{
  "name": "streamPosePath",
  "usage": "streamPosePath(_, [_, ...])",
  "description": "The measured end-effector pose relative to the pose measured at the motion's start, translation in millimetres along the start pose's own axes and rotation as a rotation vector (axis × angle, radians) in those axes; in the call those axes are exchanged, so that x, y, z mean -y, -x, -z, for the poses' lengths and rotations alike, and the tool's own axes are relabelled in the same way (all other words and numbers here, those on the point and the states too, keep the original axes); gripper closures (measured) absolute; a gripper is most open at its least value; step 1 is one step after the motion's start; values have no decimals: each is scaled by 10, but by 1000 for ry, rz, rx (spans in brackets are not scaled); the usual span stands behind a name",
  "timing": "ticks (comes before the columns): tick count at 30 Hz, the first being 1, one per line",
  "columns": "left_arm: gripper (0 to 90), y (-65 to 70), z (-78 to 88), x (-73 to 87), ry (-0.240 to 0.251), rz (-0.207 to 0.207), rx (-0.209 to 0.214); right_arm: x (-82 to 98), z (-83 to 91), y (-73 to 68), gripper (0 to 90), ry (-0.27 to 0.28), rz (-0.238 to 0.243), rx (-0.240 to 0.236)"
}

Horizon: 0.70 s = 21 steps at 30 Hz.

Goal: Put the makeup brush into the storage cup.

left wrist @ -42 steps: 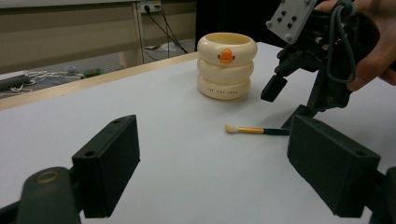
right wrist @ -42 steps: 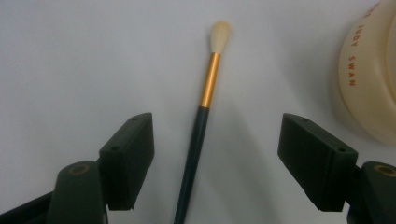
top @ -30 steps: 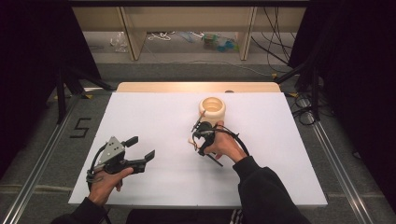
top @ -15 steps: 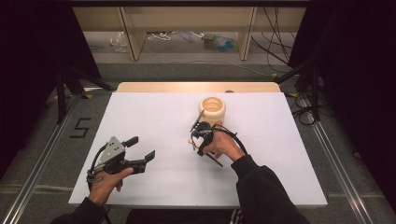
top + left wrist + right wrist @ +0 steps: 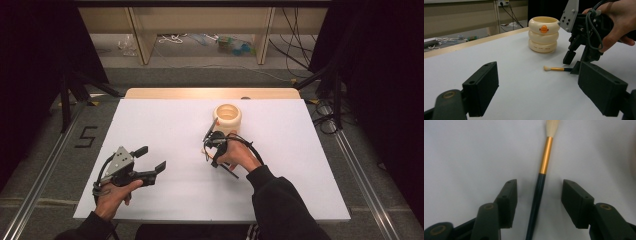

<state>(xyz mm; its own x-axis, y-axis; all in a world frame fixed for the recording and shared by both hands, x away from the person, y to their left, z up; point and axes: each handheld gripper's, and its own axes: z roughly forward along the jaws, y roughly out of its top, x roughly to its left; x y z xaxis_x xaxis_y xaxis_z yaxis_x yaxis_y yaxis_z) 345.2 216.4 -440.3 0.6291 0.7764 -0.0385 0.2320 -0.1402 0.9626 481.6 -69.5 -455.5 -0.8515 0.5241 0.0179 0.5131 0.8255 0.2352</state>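
Observation:
A thin brush point(image 5: 541, 173) with a dark handle, gold ferrule and pale bristles lies flat on the white table point(image 5: 165, 120). My right gripper point(image 5: 540, 186) points down over it, one jaw on each side of the handle. Its jaws have just been closing; a gap remains on both sides, so it is open. From the left gripper view, the brush point(image 5: 556, 69) lies just in front of the right gripper point(image 5: 574, 63). A cream ringed holder point(image 5: 227, 117) with an orange mark point(image 5: 544, 29) stands just beyond. My left gripper point(image 5: 151, 157) is held low at the left, open and empty.
The white sheet ends at a wooden strip point(image 5: 210, 93) along the far edge. Beyond it are shelf legs and cables on the floor point(image 5: 200, 40). Metal rails point(image 5: 360, 170) run along both sides of the table.

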Motion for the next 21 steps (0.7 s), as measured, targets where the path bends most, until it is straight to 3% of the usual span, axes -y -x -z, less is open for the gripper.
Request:
streamPosePath(8, [166,-1,1,0,0,-1,-2,-14,-20,12,573,-22,-18,-1])
streamPosePath(14, [166,1,2,0,3,6,-2,-14,-18,25,639,-25,14,9])
streamPosePath(21, [166,2,2,-1,5,8,-5,-19,-15,9,686,-33,12,13])
